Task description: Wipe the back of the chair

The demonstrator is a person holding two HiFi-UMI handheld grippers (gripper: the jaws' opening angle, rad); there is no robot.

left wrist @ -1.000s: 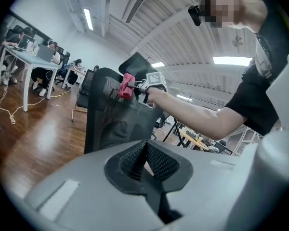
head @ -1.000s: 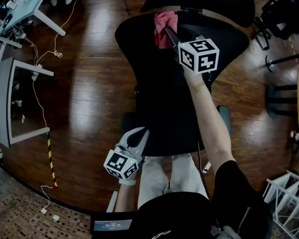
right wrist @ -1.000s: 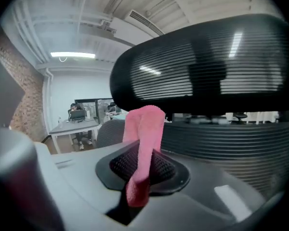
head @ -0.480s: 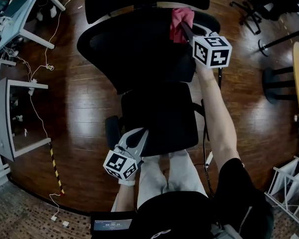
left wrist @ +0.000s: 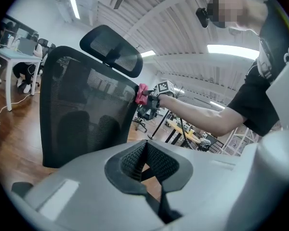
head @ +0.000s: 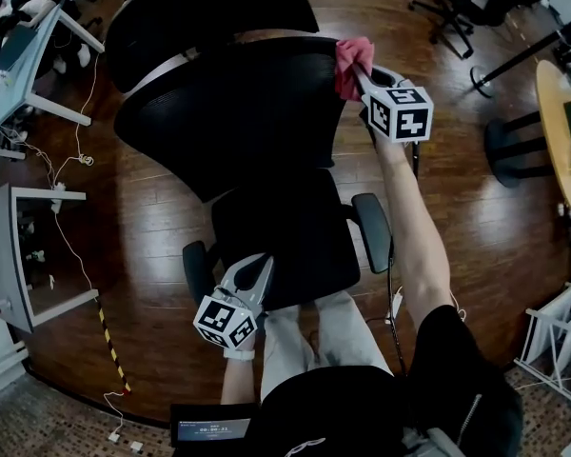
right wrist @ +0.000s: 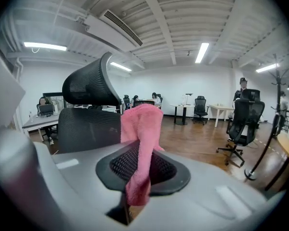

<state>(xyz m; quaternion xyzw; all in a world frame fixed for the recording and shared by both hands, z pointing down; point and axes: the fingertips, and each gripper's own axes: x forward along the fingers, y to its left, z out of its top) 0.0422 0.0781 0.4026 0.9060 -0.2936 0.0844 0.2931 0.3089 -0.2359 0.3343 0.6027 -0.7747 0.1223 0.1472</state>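
Right tool (head: 360,70) is clamped on a pink cloth (head: 350,57), whose fold stands up between its jaws in the right gripper view. It sits at the 3 o'clock edge of the chair's mesh backrest (head: 238,112), just below the headrest (head: 209,8). Left tool (head: 251,272) hangs idle at 6 o'clock by the front of the seat (head: 295,227), its jaws together on nothing. The wiping looks under way, with the cloth at the backrest's upper side rim. Whether it actually presses on the mesh is hard to say from above, though the left gripper view suggests contact. Next, the cloth probably needs drawing down or across toward 9 o'clock, with steady pressure so the swivelling chair does not turn away.
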